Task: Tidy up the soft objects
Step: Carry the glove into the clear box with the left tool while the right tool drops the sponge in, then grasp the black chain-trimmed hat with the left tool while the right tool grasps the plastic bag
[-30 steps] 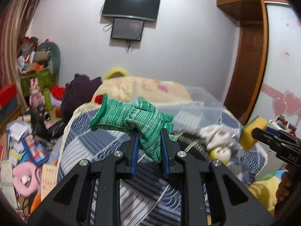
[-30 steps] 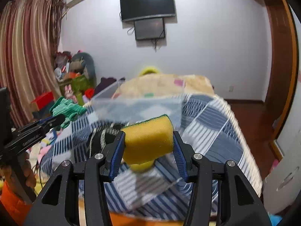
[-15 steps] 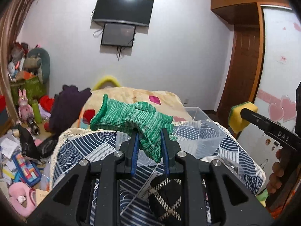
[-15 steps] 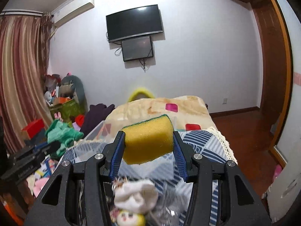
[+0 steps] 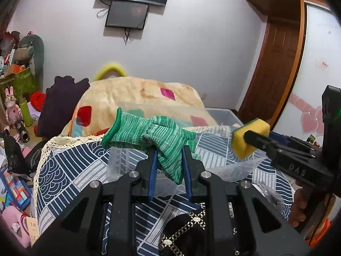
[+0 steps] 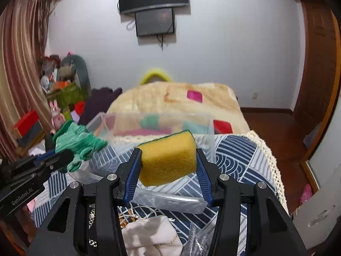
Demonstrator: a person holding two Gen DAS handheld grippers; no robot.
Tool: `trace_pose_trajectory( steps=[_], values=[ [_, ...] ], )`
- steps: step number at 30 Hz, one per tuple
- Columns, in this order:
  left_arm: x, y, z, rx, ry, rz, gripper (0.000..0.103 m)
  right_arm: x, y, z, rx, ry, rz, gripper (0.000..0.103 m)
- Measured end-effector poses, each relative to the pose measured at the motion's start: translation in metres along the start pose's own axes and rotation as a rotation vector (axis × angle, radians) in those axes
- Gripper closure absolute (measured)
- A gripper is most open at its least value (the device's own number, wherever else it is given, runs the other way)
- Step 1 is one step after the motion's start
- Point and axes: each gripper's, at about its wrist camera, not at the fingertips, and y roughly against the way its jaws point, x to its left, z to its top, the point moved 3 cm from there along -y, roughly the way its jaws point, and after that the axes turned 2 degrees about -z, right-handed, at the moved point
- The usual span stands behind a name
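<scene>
My left gripper [image 5: 169, 149] is shut on a green knitted glove [image 5: 153, 135], held in the air over the near left edge of a clear plastic bin [image 5: 223, 115]. The glove [image 6: 78, 143] and left gripper [image 6: 64, 156] also show at the left of the right wrist view. My right gripper [image 6: 168, 155] is shut on a yellow sponge with a green scrub face [image 6: 168, 157], held above the bin's near wall [image 6: 170, 198]. The sponge [image 5: 248, 138] and right gripper [image 5: 251, 137] appear at the right of the left wrist view.
The bin sits on a table with a blue-and-white patterned cloth [image 6: 240, 157]. A white cloth pouch [image 6: 153, 236] and a black embroidered pouch [image 5: 185, 234] lie on it near me. A bed with a beige blanket [image 6: 177, 98] is behind. Clutter fills the floor at left [image 5: 15, 128].
Both grippers moved forward and closer together toward the bin, keeping hold of the glove and the sponge. The sponge is now nearer the glove.
</scene>
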Motion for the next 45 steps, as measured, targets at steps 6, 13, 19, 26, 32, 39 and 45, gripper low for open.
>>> trace_pose_trajectory(
  steps=[6, 13, 19, 26, 32, 39, 45],
  values=[
    [-0.007, -0.016, -0.003, 0.061, -0.033, 0.023, 0.081, -0.001, -0.011, -0.006, 0.068, 0.014, 0.005, 0.056],
    [-0.004, -0.015, -0.004, 0.066, -0.018, 0.046, 0.067, 0.002, -0.009, -0.003, 0.076, 0.052, -0.002, 0.05],
    [-0.008, -0.002, -0.002, 0.051, -0.038, 0.056, 0.054, 0.0, -0.001, 0.0, 0.059, 0.06, 0.01, 0.041],
    [-0.021, 0.027, -0.01, 0.014, -0.087, 0.051, 0.029, -0.007, 0.03, 0.0, -0.012, 0.078, 0.007, 0.033],
    [-0.037, 0.047, -0.034, 0.01, -0.094, 0.014, 0.013, -0.018, 0.056, -0.011, -0.054, 0.072, 0.01, 0.028],
    [-0.052, 0.044, -0.069, 0.082, -0.071, -0.045, 0.013, -0.028, 0.058, -0.042, 0.0, 0.08, 0.004, 0.028],
    [-0.051, 0.028, -0.098, 0.138, -0.089, 0.024, 0.013, -0.031, 0.045, -0.072, 0.07, 0.098, -0.029, 0.028]
  ],
)
